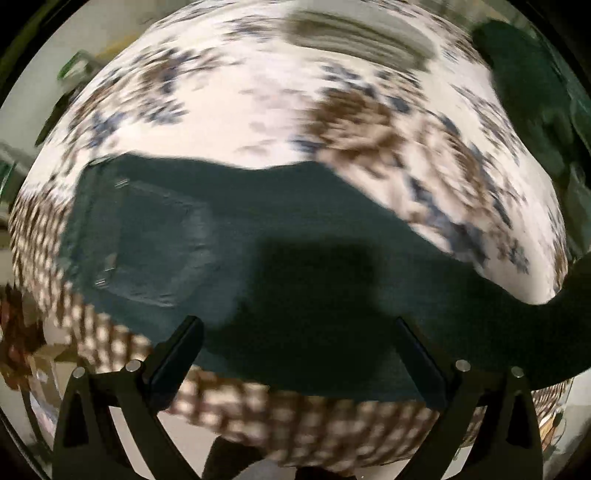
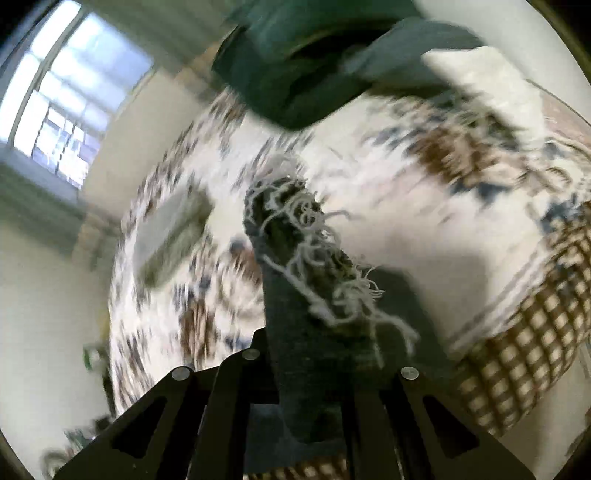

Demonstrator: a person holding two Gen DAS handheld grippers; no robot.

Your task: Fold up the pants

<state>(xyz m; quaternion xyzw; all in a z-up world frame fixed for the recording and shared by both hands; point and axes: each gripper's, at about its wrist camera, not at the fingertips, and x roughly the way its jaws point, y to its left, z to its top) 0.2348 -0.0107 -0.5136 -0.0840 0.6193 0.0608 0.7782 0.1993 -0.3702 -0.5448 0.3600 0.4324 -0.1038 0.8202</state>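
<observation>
Dark teal denim pants (image 1: 258, 236) lie across a floral bedspread (image 1: 229, 110), back pocket to the left in the left wrist view. My left gripper (image 1: 299, 332) is open, its fingers spread just above the pants near the bed's front edge. My right gripper (image 2: 314, 354) is shut on a pant leg hem (image 2: 295, 258) with frayed white threads, lifted above the bed. More of the pants (image 2: 295, 66) lies bunched at the top of the right wrist view. Both views are blurred by motion.
The bedspread has a brown checked border (image 1: 295, 417) at the front edge. A folded grey-green item (image 1: 354, 33) lies further back on the bed, also in the right wrist view (image 2: 170, 236). A window (image 2: 66, 103) is at the upper left.
</observation>
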